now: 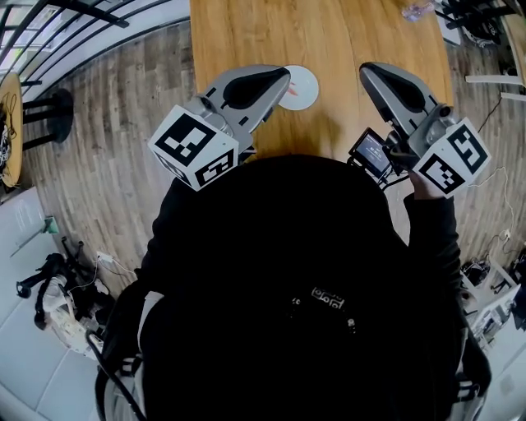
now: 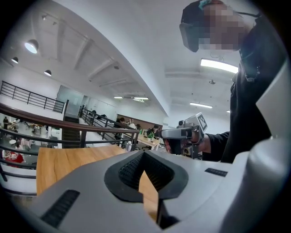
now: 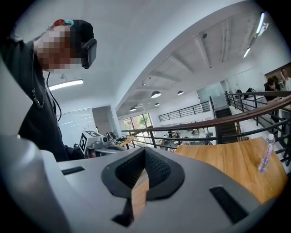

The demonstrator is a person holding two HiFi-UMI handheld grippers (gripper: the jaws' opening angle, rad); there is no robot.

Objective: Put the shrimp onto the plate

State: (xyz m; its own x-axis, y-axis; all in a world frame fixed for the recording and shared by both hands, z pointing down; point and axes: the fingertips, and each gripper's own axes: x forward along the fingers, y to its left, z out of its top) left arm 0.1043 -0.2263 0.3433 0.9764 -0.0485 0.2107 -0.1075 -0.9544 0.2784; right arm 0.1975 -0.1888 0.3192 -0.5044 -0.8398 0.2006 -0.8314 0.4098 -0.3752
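Note:
A small white plate (image 1: 307,87) lies on the wooden table (image 1: 246,41), and an orange-red shrimp (image 1: 293,90) shows on its left part. My left gripper (image 1: 284,74) hangs over the plate's left edge and hides some of it. Its jaws are shut with nothing between them (image 2: 144,154). My right gripper (image 1: 366,69) is held to the right of the plate, apart from it, also shut and empty (image 3: 144,150). Both gripper views look out level over the table, so neither one shows the plate or the shrimp.
A clear plastic bottle (image 1: 417,10) (image 3: 265,154) stands at the table's far right. The table's left edge borders the wood floor, with a dark railing (image 1: 74,16) and a stool (image 1: 45,107) beyond. The person's dark torso fills the lower head view.

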